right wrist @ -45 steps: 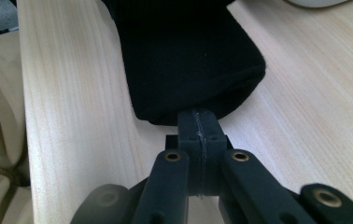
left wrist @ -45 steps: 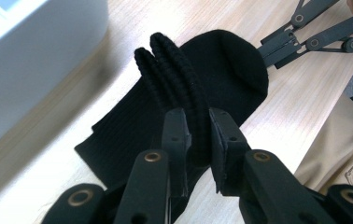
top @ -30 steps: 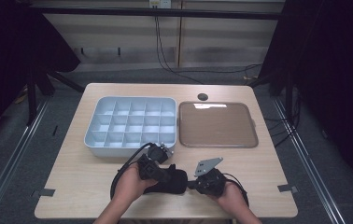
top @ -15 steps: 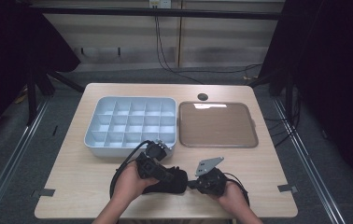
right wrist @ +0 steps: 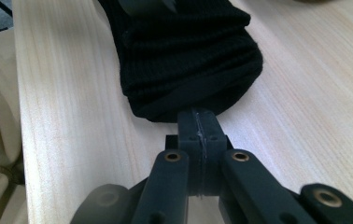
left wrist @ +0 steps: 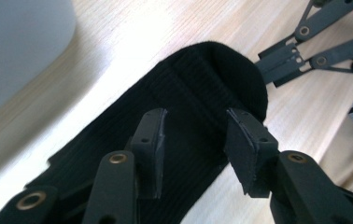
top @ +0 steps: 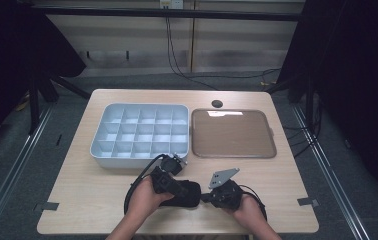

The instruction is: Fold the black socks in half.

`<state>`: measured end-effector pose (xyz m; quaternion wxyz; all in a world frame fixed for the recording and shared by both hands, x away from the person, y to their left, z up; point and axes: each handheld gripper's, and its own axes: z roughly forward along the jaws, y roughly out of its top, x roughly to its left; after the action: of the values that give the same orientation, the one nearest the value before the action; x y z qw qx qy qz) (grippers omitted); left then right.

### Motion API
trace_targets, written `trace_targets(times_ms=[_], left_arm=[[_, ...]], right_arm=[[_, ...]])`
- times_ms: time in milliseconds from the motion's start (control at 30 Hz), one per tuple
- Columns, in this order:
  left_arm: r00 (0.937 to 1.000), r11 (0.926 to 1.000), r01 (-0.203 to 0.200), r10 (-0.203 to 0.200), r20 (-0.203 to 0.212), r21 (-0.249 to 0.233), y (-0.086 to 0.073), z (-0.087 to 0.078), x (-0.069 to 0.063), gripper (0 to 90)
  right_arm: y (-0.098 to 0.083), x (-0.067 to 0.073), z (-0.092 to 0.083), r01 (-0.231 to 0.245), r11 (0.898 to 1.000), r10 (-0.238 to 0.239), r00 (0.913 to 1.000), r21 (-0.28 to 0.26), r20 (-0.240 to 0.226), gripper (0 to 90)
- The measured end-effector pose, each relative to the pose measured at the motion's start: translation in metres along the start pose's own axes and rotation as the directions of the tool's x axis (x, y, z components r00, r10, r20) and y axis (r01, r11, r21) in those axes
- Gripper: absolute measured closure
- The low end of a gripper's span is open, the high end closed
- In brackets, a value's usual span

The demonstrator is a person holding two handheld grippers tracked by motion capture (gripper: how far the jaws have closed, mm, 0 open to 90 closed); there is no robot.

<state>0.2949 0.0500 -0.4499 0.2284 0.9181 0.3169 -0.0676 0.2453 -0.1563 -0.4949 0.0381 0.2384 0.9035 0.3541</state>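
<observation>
While black sock lies on desk near front edge, right tongs clench its edge; left tongs, jaws just opening, parted above it; divided bin close behind.

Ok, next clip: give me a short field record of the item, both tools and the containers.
item: black ribbed sock, lying on the wooden table
left tool: jaws apart over the sock, have just been opening
right tool: jaws shut at the sock's end; whether they pinch fabric is unclear
grey compartment box: empty
brown tray: empty, right of the box
</observation>
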Motion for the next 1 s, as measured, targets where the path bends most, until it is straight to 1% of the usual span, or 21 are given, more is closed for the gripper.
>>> trace_targets(times_ms=[33,67,100,133,167,200,267,300,333,400,433,567,600,633,667,700,733,767,867,900,1000], left_arm=[[1.0,1.0,0.0,0.0,0.0,0.0,0.0,0.0,0.0,58.5],[0.9999,0.9999,0.002,-0.001,-0.011,0.013,0.001,0.006,-0.002,58.6],[0.9999,0.9999,0.002,-0.001,-0.011,0.013,0.001,0.006,-0.002,59.4],[0.9998,0.9991,-0.013,0.014,-0.014,0.039,0.002,0.012,-0.003,61.1],[0.9998,0.9991,-0.013,0.014,-0.014,0.039,0.002,0.012,-0.003,62.6],[0.9996,0.9989,-0.017,0.018,-0.023,0.045,0.002,0.015,-0.004,62.6],[0.9986,0.9988,-0.024,0.026,-0.045,0.043,0.002,0.016,-0.007,70.1],[0.9981,0.9978,-0.04,0.042,-0.044,0.054,0.002,0.016,-0.008,81.9],[0.9969,0.9961,-0.06,0.063,-0.048,0.065,0.003,0.015,-0.009,84.3],[0.9953,0.9957,-0.068,0.072,-0.065,0.064,0.003,0.016,-0.012,85.5],[0.9947,0.9949,-0.076,0.08,-0.065,0.066,0.003,0.015,-0.012,86.3],[0.9975,0.9988,-0.048,0.048,-0.052,0.012,0.002,0.004,-0.012,87.1],[0.9977,0.9988,-0.049,0.049,-0.046,0.003,0.002,-0.001,-0.012,87.1],[0.998,0.9987,-0.048,0.047,-0.042,-0.017,0.002,-0.005,-0.013,87.1],[0.9983,0.9982,-0.05,0.049,-0.03,-0.033,0.003,-0.009,-0.014,87.1],[0.9985,0.9977,-0.053,0.052,-0.019,-0.042,0.003,-0.014,-0.014,87.1],[0.999,0.9968,-0.043,0.043,-0.008,-0.067,0.003,-0.016,-0.014,87.0],[0.9994,0.9969,-0.032,0.033,0.013,-0.072,0.004,-0.017,-0.014,87.0],[0.9993,0.9975,-0.033,0.034,0.014,-0.062,0.004,-0.013,-0.012,87.0],[0.9993,0.9976,-0.017,0.019,0.034,-0.067,0.003,-0.01,-0.012,87.0],[0.9987,0.998,-0.01,0.013,0.049,-0.062,0.001,-0.001,-0.012,86.9]], right_arm=[[0.0,0.0,0.0,0.0,1.0,0.0,1.0,0.0,0.0,90.0],[0.0,0.0,0.0,0.001,1.0,-0.001,1.0,0.0,0.001,90.0],[0.0,0.0,0.0,0.001,1.0,-0.001,1.0,0.0,0.001,90.0],[0.0,0.0,0.0,0.002,1.0,-0.002,1.0,0.0,0.001,90.0],[0.0,0.0,0.0,0.002,1.0,-0.002,1.0,-0.001,0.001,90.0],[0.0,0.0,0.0,0.002,1.0,-0.002,1.0,-0.001,0.001,90.0],[0.0,0.0,0.0,0.004,1.0,-0.004,1.0,-0.001,0.002,90.0],[0.0,0.0,0.0,0.004,1.0,-0.004,1.0,-0.001,0.003,90.0],[0.0,0.0,0.001,-0.001,1.0,0.001,1.0,-0.003,0.0,90.0],[0.0,0.0,0.001,0.001,1.0,-0.001,1.0,-0.003,0.0,90.0],[0.0,0.0,0.001,0.0,1.0,0.0,1.0,-0.002,0.001,90.0],[0.001,0.0,0.001,0.004,1.0,-0.004,1.0,0.0,0.004,90.0],[0.001,0.0,0.001,0.004,1.0,-0.004,1.0,-0.001,0.003,90.0],[0.001,0.0,0.001,0.002,1.0,-0.002,1.0,-0.003,0.003,90.0],[0.001,0.0,0.002,-0.008,1.0,0.008,1.0,-0.009,-0.004,90.0],[0.001,0.0,0.002,-0.008,1.0,0.008,1.0,-0.009,-0.004,90.0],[0.001,0.0,0.002,-0.007,1.0,0.006,1.0,-0.01,-0.004,90.0],[0.001,0.001,0.003,-0.013,1.0,0.013,0.9999,-0.014,-0.005,90.0],[0.001,0.0,0.003,-0.013,1.0,0.013,0.9999,-0.016,-0.009,90.0],[0.001,0.001,0.003,-0.021,1.0,0.021,0.9998,-0.013,-0.005,90.0],[0.001,0.0,0.003,-0.023,1.0,0.023,0.9997,-0.016,-0.01,90.0]])
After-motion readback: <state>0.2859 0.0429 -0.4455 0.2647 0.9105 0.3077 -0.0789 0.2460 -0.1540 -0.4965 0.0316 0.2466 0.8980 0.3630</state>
